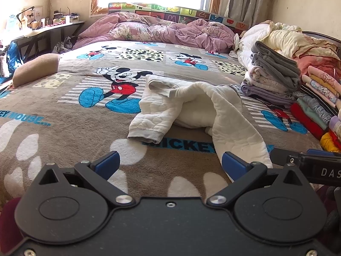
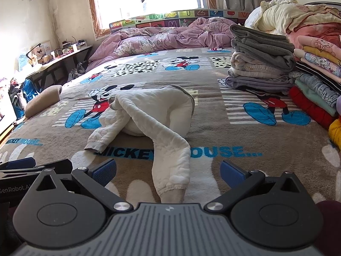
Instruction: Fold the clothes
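fleecy cartoon blanket [image 2: 213, 115] bears crumpled quilted white garment [image 2: 153, 115]; both grippers agape.

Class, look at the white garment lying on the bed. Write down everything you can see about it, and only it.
The white garment looks like soft quilted cotton with greyish cuffs. It lies crumpled and unfolded in the middle of the cartoon-print blanket, its body bunched into a hump. One sleeve trails toward the right hand-held gripper, its cuff lying between the open fingers; the other sleeve drapes leftward. Nothing grips it; only the blanket touches it.
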The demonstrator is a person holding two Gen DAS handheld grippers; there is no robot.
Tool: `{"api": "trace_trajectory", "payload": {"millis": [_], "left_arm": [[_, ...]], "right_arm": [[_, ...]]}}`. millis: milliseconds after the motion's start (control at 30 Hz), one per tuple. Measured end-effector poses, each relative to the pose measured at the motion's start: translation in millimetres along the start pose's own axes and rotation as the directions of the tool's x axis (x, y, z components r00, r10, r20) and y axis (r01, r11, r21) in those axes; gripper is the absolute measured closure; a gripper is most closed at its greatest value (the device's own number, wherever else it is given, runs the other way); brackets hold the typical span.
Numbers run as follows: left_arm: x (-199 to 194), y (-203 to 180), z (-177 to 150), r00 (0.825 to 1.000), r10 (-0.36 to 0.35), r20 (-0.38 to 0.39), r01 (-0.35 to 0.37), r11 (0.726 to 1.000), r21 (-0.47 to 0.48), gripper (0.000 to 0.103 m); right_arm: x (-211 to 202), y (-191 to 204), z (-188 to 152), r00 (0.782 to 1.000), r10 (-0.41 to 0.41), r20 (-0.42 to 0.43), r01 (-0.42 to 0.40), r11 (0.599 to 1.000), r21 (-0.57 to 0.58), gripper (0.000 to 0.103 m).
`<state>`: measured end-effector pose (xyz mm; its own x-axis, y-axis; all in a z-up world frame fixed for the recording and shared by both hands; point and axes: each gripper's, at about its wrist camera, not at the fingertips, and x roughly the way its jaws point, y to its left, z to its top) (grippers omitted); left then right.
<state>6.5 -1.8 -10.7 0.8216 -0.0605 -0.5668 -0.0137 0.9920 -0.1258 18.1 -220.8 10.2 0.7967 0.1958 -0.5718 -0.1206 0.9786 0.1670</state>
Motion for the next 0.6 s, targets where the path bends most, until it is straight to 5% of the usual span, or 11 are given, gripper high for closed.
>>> {"api": "trace_trajectory", "payload": {"millis": [600], "left_arm": [[49, 24, 13, 0.996, -0.021, -0.092, 0.015, 0.997, -0.074, 0.000]], "right_arm": [[29, 3, -2, 0.999, 0.031, 0.038, -0.028, 0.997, -0.072, 0.000]]}}
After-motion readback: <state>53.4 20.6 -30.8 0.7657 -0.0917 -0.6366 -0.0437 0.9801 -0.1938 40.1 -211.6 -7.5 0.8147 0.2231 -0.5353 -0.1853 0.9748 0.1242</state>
